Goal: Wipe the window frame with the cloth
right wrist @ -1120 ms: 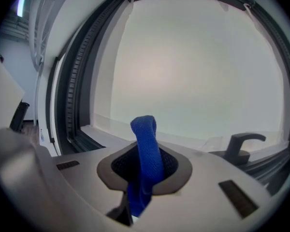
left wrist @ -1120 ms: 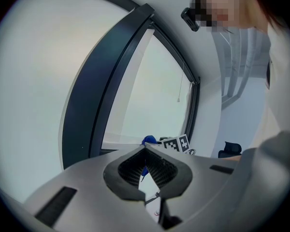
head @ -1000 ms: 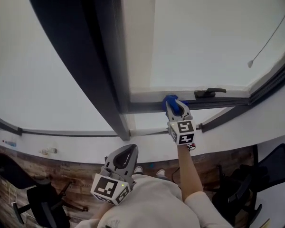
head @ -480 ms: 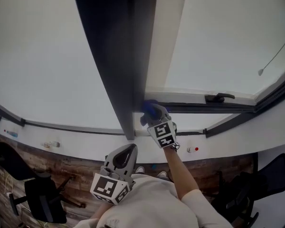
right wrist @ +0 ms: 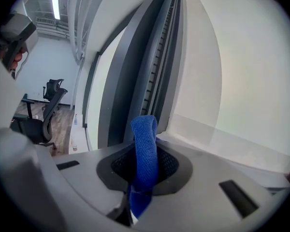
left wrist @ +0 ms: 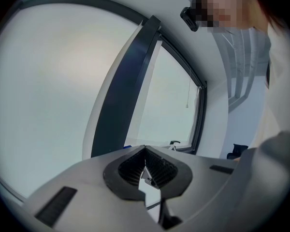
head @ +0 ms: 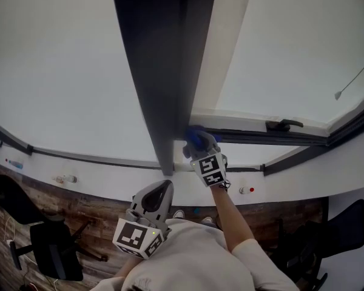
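A blue cloth [right wrist: 144,153] sticks up from between the jaws of my right gripper [right wrist: 145,170], which is shut on it. In the head view that right gripper [head: 198,142] presses the blue cloth [head: 195,138] against the dark window frame [head: 164,71], at the corner where the upright post meets the lower rail [head: 261,137]. My left gripper [head: 156,200] hangs low by the person's chest, away from the frame. In the left gripper view its jaws [left wrist: 146,170] are closed together with nothing between them.
A black window handle [head: 284,125] sits on the rail to the right of the cloth. A pull cord [head: 352,83] hangs at the far right. Below are a white sill [head: 79,176], wood floor and black office chairs [head: 45,250].
My right gripper slid the cloth leftward along the lower rail, from near the handle to the corner at the upright post. The left gripper stayed low.
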`<act>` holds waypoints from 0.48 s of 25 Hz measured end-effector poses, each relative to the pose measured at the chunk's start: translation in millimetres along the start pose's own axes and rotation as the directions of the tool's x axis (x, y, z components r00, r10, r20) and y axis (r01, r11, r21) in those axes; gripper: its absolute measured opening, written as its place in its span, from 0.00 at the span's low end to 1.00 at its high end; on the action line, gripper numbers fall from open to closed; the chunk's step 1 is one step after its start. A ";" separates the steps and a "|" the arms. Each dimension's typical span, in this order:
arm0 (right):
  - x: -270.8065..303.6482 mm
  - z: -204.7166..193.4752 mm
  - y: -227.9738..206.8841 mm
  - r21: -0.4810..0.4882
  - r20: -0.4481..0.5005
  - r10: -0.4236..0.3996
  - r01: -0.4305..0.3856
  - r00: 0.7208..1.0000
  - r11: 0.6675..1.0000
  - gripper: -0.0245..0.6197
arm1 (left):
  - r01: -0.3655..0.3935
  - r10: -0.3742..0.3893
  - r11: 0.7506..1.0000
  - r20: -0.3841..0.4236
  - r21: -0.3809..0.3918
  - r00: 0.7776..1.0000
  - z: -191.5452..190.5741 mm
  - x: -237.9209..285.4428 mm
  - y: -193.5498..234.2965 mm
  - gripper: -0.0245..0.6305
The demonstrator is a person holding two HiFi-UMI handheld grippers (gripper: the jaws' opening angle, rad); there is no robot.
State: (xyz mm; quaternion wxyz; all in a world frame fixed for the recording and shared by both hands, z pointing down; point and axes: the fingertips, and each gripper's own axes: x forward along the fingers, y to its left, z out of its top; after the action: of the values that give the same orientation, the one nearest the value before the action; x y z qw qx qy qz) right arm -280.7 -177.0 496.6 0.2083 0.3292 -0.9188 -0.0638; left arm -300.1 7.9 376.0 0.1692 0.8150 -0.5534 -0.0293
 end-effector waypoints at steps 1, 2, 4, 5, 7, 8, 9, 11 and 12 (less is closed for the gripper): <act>-0.6 -0.3 0.2 -0.008 -0.008 -0.001 0.000 1.000 1.000 0.13 | 0.002 -0.002 1.000 0.002 0.002 1.000 1.2 0.0 -1.0 0.05; -1.6 -1.3 -0.1 -0.017 -0.018 -0.003 0.003 1.000 1.000 0.13 | 0.004 -0.004 1.000 0.004 0.004 1.000 2.4 0.2 -2.0 0.05; -4.0 -5.4 -1.4 -0.029 -0.041 -0.013 0.012 0.999 0.999 0.13 | 0.008 -0.008 1.000 0.007 0.007 1.000 4.4 1.1 -3.2 0.05; -4.8 -7.1 -1.7 -0.028 -0.045 -0.018 0.016 0.999 0.999 0.13 | 0.008 -0.008 1.000 0.009 0.008 1.000 5.0 1.3 -3.2 0.05; -5.2 -7.1 -1.2 -0.016 -0.035 -0.021 0.021 0.999 1.000 0.13 | 0.006 -0.006 1.000 0.012 0.008 1.000 5.7 0.7 -2.2 0.05; -5.1 -6.6 -1.0 -0.009 -0.030 -0.023 0.023 0.999 1.000 0.13 | 0.006 -0.006 1.000 0.012 0.007 1.000 5.5 0.1 -1.9 0.05; -4.9 -6.5 -1.3 -0.004 -0.030 -0.025 0.025 0.999 1.000 0.13 | 0.006 -0.006 1.000 0.011 0.007 1.000 5.0 -0.3 -2.0 0.05; -3.2 -6.4 -2.5 -0.008 -0.038 -0.026 0.026 0.999 1.000 0.13 | 0.008 -0.008 1.000 0.010 0.007 1.000 4.1 -0.3 -2.7 0.05; -1.9 -5.4 -2.9 -0.013 -0.043 -0.027 0.026 0.999 1.000 0.13 | 0.010 -0.010 1.000 0.009 0.007 1.000 4.1 -0.2 -2.7 0.05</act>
State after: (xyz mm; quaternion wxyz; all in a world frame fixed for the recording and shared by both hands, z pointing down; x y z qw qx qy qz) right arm -275.4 -177.9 500.1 0.2294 0.3415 -0.9092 -0.0651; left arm -298.7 8.1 371.3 0.1637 0.8181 -0.5503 -0.0319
